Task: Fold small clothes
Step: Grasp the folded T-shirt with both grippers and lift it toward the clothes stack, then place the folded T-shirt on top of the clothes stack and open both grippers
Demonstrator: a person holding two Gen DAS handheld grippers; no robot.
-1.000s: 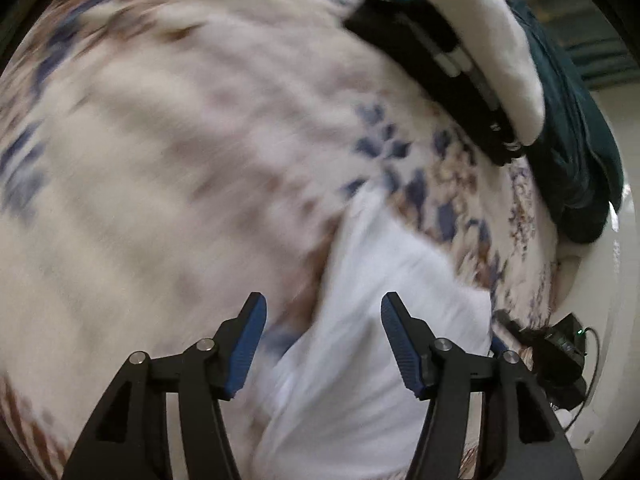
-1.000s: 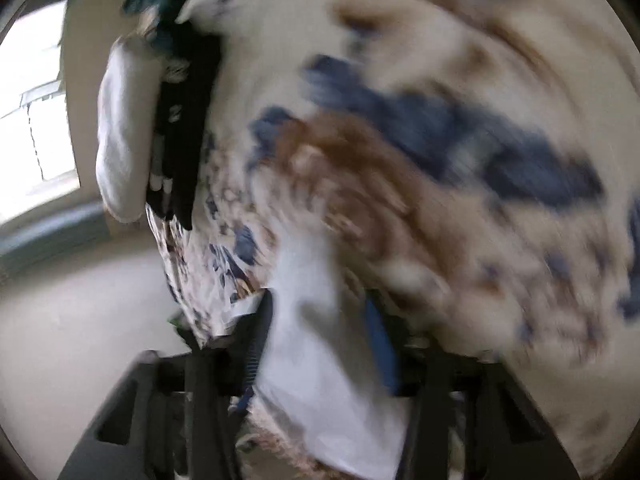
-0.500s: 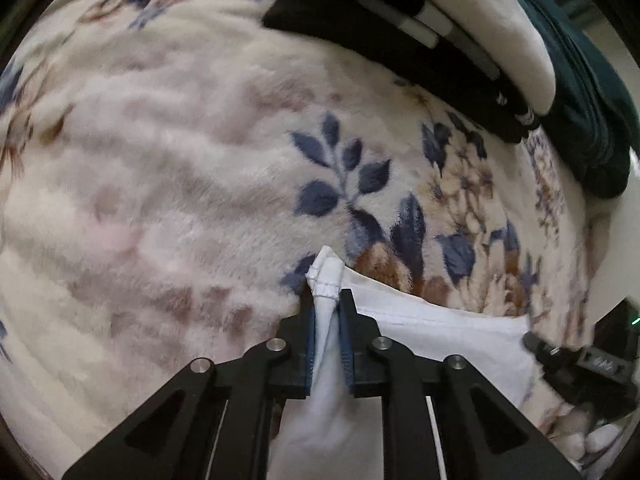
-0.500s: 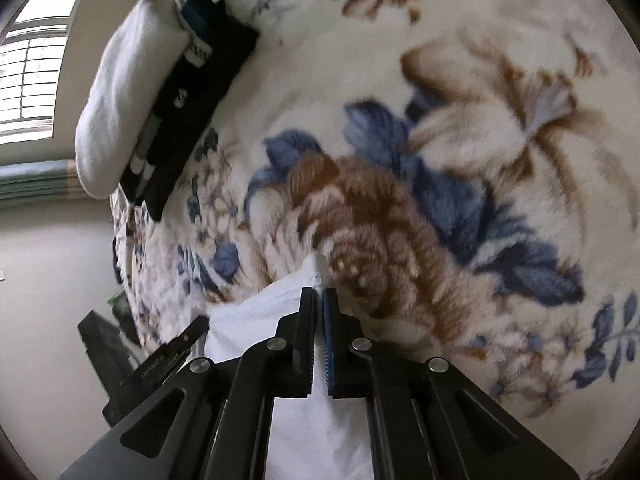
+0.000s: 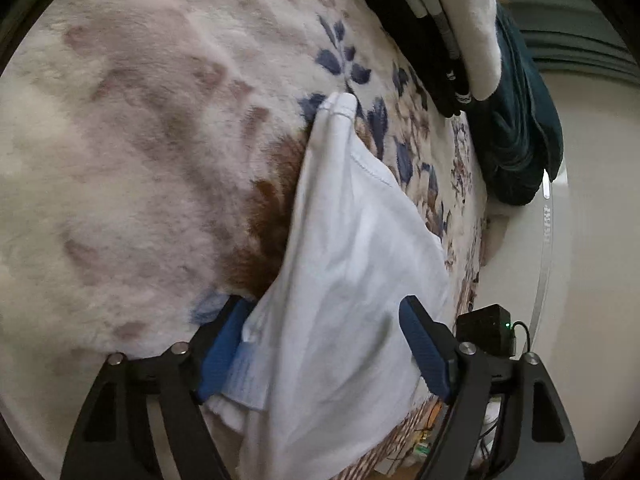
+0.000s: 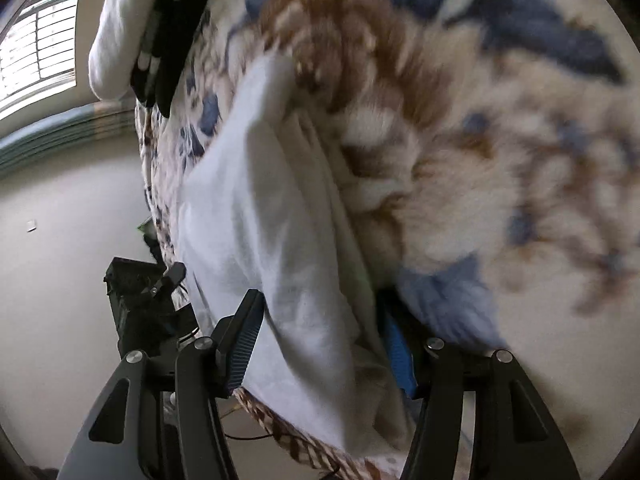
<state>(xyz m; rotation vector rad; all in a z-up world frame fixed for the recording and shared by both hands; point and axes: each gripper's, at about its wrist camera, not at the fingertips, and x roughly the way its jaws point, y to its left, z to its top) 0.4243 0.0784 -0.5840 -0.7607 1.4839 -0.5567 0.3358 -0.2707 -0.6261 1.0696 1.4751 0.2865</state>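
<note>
Both jaws stand spread, left gripper (image 5: 324, 344) and right gripper (image 6: 320, 344) each straddling the white garment (image 5: 352, 264), which lies lengthwise ahead of them near the floral blanket's (image 5: 132, 168) edge.

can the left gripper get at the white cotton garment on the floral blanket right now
Probably yes: the left gripper is open with the white cotton garment lying between its fingers on the floral fleece blanket, and nothing covers it.

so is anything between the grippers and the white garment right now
Nothing visible. The white garment lies on the floral blanket directly between the open fingers of the left gripper and the right gripper. The stacked clothes sit well beyond.
</note>
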